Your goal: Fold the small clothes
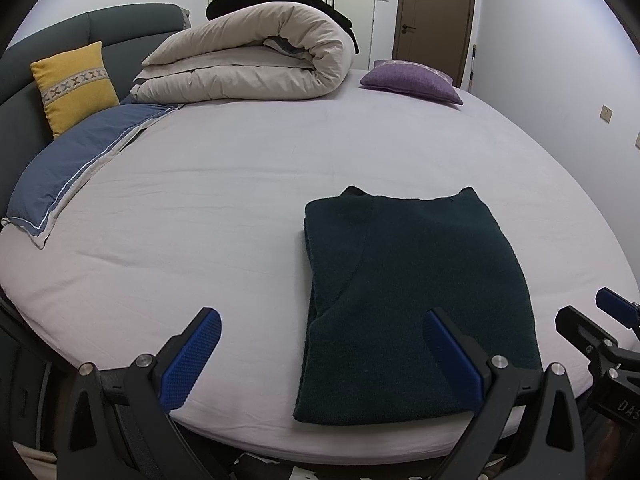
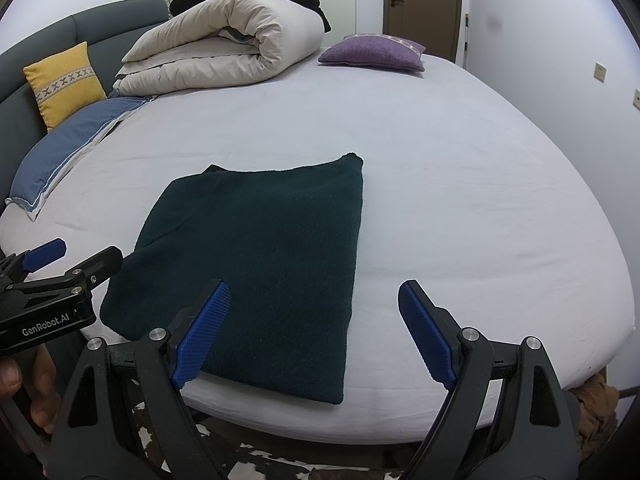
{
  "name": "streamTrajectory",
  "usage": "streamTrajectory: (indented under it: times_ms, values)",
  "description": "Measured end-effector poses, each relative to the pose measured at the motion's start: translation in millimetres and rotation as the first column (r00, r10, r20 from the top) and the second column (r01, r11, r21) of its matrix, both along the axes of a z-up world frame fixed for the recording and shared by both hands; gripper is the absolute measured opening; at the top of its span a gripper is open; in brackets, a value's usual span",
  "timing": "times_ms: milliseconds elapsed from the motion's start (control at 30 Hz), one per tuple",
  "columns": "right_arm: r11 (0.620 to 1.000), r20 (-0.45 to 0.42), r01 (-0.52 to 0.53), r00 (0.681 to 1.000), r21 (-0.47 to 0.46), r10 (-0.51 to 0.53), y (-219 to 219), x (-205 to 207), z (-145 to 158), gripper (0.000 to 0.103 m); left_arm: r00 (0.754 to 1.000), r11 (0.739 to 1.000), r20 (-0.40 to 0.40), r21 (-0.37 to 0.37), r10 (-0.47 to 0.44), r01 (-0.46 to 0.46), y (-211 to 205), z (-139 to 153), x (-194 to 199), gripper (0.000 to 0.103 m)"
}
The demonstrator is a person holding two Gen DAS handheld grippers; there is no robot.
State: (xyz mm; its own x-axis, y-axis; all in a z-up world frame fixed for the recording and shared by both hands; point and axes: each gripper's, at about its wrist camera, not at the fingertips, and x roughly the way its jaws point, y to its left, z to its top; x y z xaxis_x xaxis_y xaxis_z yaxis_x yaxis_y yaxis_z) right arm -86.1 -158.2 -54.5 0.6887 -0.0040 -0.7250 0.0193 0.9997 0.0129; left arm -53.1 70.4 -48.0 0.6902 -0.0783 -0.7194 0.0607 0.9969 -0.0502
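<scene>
A dark green knit garment lies folded into a flat rectangle on the pale bed sheet, near the bed's front edge. My left gripper hovers above the front edge, open, its right blue pad over the garment's left part and its left pad over bare sheet. In the right wrist view the garment sits left of centre. My right gripper is open above the garment's near right corner, holding nothing. Each gripper shows in the other's view: the right gripper and the left gripper.
At the far side of the bed are a rolled beige duvet with a black item on top and a purple cushion. A yellow cushion and a blue pillow lie by the grey headboard. A hand grips the left tool.
</scene>
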Motion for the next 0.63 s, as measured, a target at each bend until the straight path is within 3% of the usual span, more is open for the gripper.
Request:
streamTrajectory:
  times_ms: [633]
  values:
    - [1.0, -0.012, 0.001, 1.0, 0.012, -0.001, 0, -3, -5, 0.086, 1.0, 1.0, -0.002, 0.027, 0.002, -0.002, 9, 0, 4, 0.103]
